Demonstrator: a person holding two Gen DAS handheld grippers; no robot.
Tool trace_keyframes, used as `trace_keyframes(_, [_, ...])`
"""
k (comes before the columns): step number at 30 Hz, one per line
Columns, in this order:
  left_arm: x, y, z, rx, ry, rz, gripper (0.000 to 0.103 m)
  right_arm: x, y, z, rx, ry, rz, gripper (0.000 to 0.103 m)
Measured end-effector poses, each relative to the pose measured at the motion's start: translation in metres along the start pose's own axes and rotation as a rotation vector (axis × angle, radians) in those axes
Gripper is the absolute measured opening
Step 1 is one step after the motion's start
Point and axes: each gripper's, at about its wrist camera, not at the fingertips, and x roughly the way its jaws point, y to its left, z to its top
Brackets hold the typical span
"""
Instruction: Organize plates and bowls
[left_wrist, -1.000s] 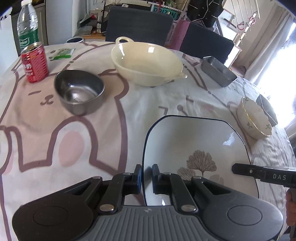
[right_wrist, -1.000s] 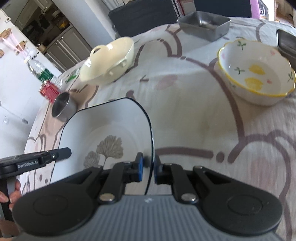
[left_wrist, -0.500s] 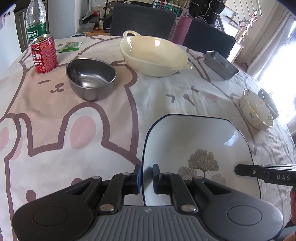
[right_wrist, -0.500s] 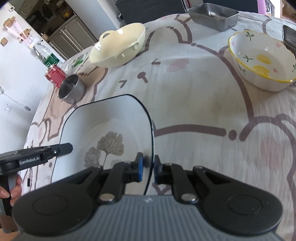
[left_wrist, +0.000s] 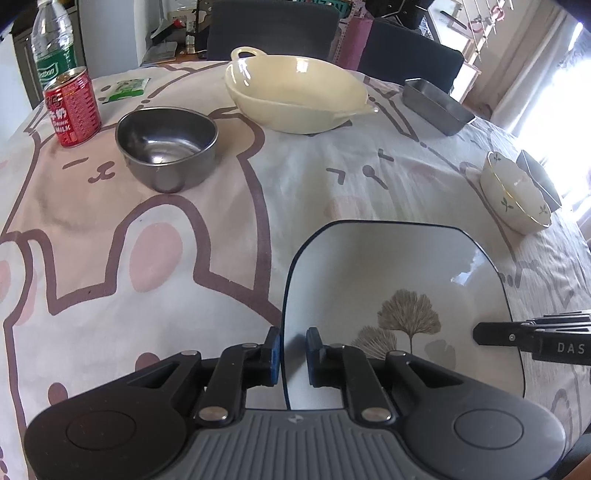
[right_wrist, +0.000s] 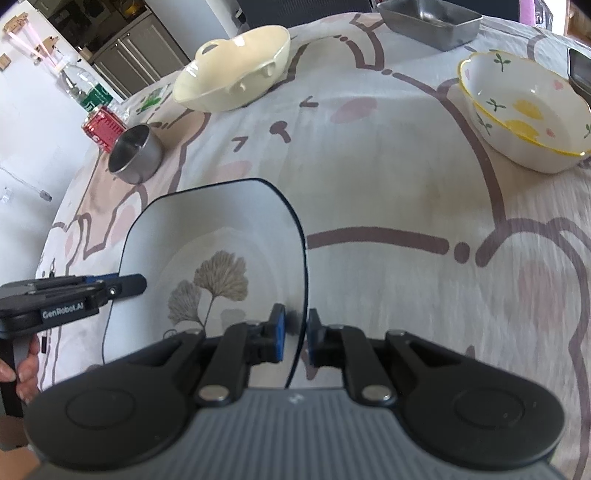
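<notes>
Left claw (left_wrist: 293, 350) and right claw (right_wrist: 295, 338), both narrow, straddle opposite rims of the glossy white, dark-edged, rounded-square ceramic plate (left_wrist: 399, 280).

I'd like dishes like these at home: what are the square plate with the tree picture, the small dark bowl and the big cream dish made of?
The square plate looks like glazed ceramic: glossy white, window glare, printed tree, dark rim line. The small dark bowl appears to be metal, probably stainless steel, with a mirror-like sheen inside. The big cream dish seems glazed ceramic or stoneware, smooth with bright highlights.
</notes>
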Motion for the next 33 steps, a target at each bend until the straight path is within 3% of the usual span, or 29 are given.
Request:
trace_keyframes(16, [0.0,0.001,0.002,0.001,0.027,-0.01,0.015,0.006,-0.007,0.002,0.01,0.001,0.002,0.017])
trace_keyframes(20, [0.001,0.001,0.0,0.002,0.048,-0.011,0.019,0.005,-0.007,0.001,0.014,0.006,-0.002,0.019])
trace_keyframes(21, [0.001,0.002,0.0,0.003,0.054,-0.013,0.022,0.005,-0.006,0.001,0.016,0.006,-0.006,0.022])
trace_keyframes(23, [0.001,0.001,-0.001,0.006,0.063,-0.015,0.046,0.004,-0.005,0.001,0.008,0.007,-0.016,0.035])
trace_keyframes(25, [-0.002,0.001,-0.002,0.006,0.061,-0.017,0.059,0.001,-0.005,0.0,-0.001,-0.005,-0.023,0.058])
trace_keyframes(29, [-0.012,0.0,-0.003,0.0,0.037,-0.019,0.088,-0.009,-0.005,-0.002,-0.02,-0.043,-0.03,0.079])
trace_keyframes(31, [-0.018,0.0,-0.001,-0.005,0.016,-0.025,0.097,-0.016,-0.006,-0.002,-0.017,-0.057,-0.028,0.099])
trace_keyframes(33, [-0.025,-0.001,0.003,-0.011,-0.016,-0.014,0.102,-0.024,-0.006,-0.002,-0.019,-0.087,-0.008,0.103])
